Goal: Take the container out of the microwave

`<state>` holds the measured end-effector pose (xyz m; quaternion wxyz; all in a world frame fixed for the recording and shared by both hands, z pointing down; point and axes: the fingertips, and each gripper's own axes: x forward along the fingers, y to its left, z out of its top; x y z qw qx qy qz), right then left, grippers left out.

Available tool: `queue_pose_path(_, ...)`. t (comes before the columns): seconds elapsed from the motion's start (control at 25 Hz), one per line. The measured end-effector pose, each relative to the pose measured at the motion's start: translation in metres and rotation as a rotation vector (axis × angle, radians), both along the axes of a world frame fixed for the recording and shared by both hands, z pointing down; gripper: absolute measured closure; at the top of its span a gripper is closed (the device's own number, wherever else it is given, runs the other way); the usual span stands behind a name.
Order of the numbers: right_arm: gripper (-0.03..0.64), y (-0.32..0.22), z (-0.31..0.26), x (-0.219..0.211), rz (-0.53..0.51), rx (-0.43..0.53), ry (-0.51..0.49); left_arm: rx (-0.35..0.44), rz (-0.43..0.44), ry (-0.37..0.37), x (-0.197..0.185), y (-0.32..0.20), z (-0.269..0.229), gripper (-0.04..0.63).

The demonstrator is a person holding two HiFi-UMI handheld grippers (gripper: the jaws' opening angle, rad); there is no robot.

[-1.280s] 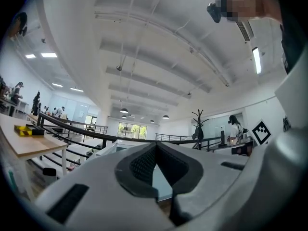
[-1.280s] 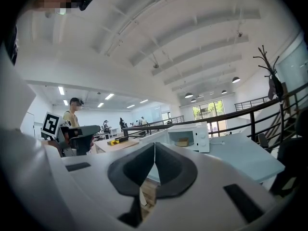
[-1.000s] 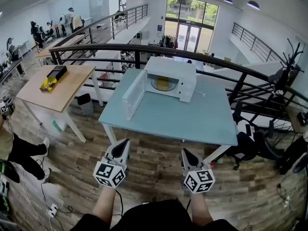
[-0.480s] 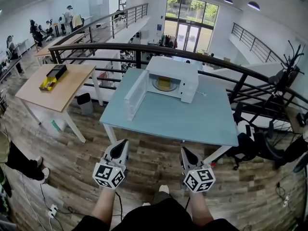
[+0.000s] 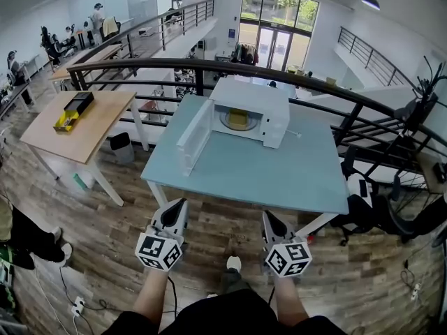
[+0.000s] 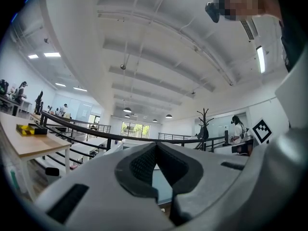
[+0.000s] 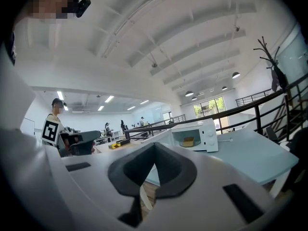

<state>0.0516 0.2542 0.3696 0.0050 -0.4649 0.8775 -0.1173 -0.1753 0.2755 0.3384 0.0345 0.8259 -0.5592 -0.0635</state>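
Observation:
A white microwave [image 5: 248, 110] stands at the far side of the light-blue table [image 5: 279, 180], with its door [image 5: 194, 137] swung open to the left. Inside it sits a yellow container [image 5: 237, 121] on the turntable. Both grippers hang over the wooden floor, short of the table's near edge. My left gripper [image 5: 183, 204] has its jaws together with nothing between them, and so does my right gripper [image 5: 266, 216]. In the right gripper view the microwave [image 7: 209, 134] and the container [image 7: 188, 141] show beyond the shut right gripper [image 7: 155, 146]. The left gripper view shows the left gripper [image 6: 156, 146] closed too.
A wooden table [image 5: 77, 128] with a yellow-and-black box [image 5: 73, 110] stands to the left, a dark bin [image 5: 122, 149] beside it. A black railing [image 5: 209, 68] curves behind the blue table. Dark chairs [image 5: 370, 201] crowd the right. A person's legs [image 5: 28, 239] show at the left edge.
The blue table and microwave have drawn a little nearer as I step forward. Both grippers stay shut and side by side. The person at the left edge has shifted.

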Motion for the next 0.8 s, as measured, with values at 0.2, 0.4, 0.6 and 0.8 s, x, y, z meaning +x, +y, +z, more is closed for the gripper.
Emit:
queue_pose_path(0.2, 0.611, -0.035, 0.01, 0.004, -0.001, -0.023, -0.038, -0.008, 0.0, -0.004, 0.003, -0.035, 0.006, 0.588)
queue_pose_path(0.4, 0.611, -0.077, 0.016, 0.007, -0.008, -0.027, -0.005, -0.015, 0.004, -0.032, 0.011, -0.076, 0.009, 0.588)
queue_pose_path(0.6, 0.611, -0.118, 0.017, 0.01, -0.015, -0.035, -0.007, -0.021, -0.005, -0.03, 0.016, -0.118, 0.007, 0.588)
queue_pose_path(0.8, 0.611, -0.158, 0.02, 0.014, -0.031, -0.053, -0.009, -0.033, -0.018, -0.025, 0.023, -0.155, 0.01, 0.588)
